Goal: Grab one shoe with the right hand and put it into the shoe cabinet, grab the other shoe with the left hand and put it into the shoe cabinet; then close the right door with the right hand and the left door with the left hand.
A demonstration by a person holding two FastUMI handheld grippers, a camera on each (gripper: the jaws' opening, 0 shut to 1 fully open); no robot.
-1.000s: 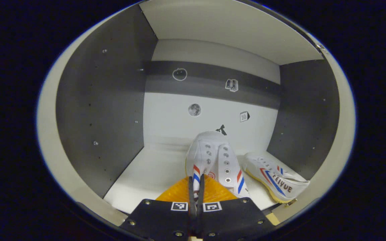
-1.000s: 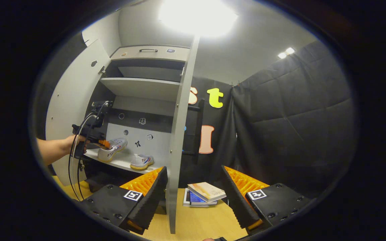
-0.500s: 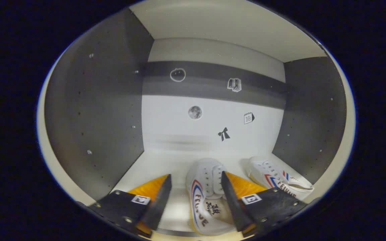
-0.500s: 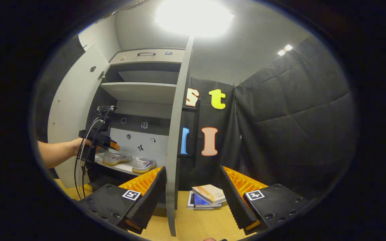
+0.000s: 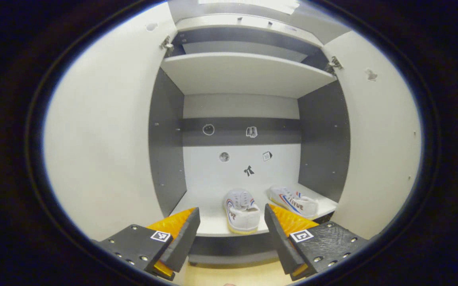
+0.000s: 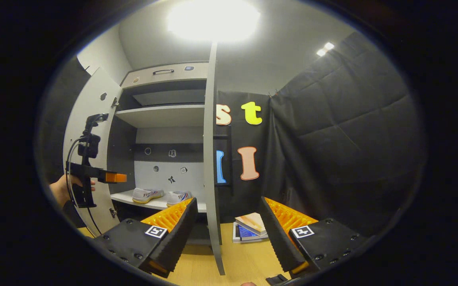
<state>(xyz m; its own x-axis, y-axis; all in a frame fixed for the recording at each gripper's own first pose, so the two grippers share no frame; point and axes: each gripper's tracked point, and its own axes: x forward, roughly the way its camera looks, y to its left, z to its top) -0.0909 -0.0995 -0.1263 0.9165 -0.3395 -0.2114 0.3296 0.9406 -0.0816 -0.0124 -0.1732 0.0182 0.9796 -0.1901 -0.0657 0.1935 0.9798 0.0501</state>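
The booth has a light wooden floor [image 6: 249, 262] and a dark cloth wall. The shoe cabinet [image 5: 249, 75] stands open, with the left door [image 5: 105, 131] and right door [image 5: 376, 131] both swung outward. On the lower shelf [image 5: 209, 216] rest 2 white shoes: the left shoe [image 5: 241, 206] points its heel toward the camera, and the right shoe [image 5: 294, 200] lies just beside it, angled; whether they touch cannot be confirmed. The left gripper [image 5: 232, 234] is outside the cabinet, in front of the shelf edge, with jaws spread wide and holding nothing. In the right gripper view, the right gripper [image 6: 229, 228] is also spread wide and empty, with the right door's edge standing between its fingers [image 6: 177, 226]. A stack of books [image 6: 251, 226] lies on the floor beyond it. A hand [image 6: 64, 188] holds the left gripper near the left door.
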